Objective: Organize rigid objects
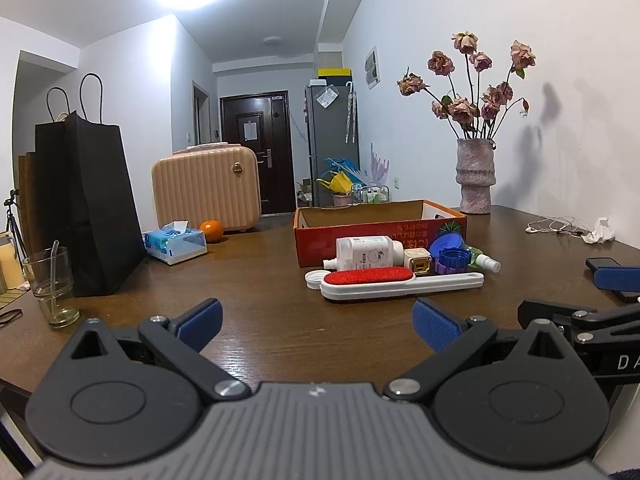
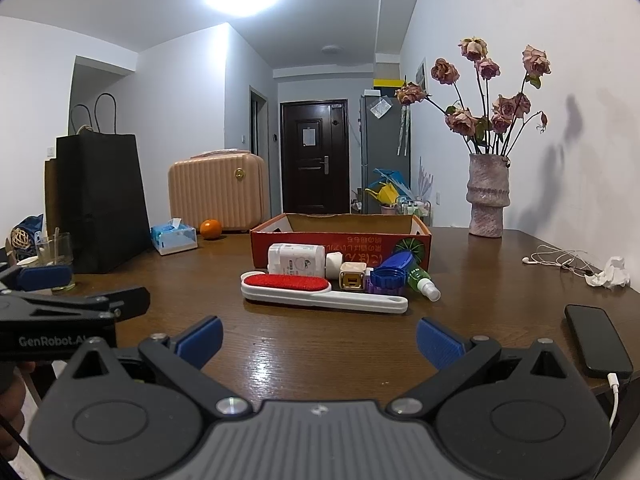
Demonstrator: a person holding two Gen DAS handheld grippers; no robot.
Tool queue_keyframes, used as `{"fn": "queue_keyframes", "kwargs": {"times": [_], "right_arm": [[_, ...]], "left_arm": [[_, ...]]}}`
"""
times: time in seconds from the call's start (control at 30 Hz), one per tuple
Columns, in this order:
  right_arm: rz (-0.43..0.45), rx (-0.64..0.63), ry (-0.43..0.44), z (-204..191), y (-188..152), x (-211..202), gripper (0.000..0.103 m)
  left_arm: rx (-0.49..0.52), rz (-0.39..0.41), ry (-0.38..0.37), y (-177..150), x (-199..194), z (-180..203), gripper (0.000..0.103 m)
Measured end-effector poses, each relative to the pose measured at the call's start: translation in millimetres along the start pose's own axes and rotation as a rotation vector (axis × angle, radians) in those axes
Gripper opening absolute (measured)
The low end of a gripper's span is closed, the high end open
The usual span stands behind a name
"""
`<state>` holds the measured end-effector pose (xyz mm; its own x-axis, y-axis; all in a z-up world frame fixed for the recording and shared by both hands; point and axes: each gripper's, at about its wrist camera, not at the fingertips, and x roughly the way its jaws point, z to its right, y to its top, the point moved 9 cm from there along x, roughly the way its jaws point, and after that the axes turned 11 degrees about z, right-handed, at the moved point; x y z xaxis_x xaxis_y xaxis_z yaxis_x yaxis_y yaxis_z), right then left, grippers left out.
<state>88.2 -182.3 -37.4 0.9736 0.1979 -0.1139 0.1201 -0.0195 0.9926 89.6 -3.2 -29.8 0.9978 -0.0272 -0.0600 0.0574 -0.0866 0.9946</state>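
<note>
The left gripper (image 1: pixel 318 326) is wide open and holds nothing. The right gripper (image 2: pixel 319 340) is wide open too, and it is empty as well. Both hang low over the brown table (image 1: pixel 260 280), side by side.

The things to tidy lie in a small pile at about 12 o'clock from each gripper, well apart from the fingers. At the front is a white lint brush (image 1: pixel 400 282) with a red pad, lying flat. Behind it a white bottle (image 1: pixel 366 252) lies on its side, with a little cream charger block (image 1: pixel 418 262) at its 3 o'clock. Next come a blue lid (image 1: pixel 450 246), a blue screw cap (image 1: pixel 454 259) on something purple, maybe a jar, and a green spray bottle (image 1: pixel 484 260). A small white cap (image 1: pixel 315 279) sits at the brush's 9 o'clock.

The red box (image 1: pixel 380 228) stands open just behind the pile. A black phone (image 2: pixel 598 338) lies at 3 o'clock of the right gripper.
</note>
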Motion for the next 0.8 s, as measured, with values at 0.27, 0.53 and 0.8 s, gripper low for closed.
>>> {"fn": "queue_keyframes", "kwargs": {"times": [0.27,0.53,0.8], "right_arm": [[-0.019,-0.015,-0.030,15,-11,20,0.103],[-0.077,0.004,-0.086,55,-20,82,0.103],[-0.214,0.109,0.006,95,-26,158,0.074]], "left_arm": [[0.017,-0.028,0.018,-3,51,-15,0.103],[-0.015,-0.178,0.006,-21,128,-28,0.103],[-0.094,-0.252,-0.064,-20,204,-19,0.103]]}}
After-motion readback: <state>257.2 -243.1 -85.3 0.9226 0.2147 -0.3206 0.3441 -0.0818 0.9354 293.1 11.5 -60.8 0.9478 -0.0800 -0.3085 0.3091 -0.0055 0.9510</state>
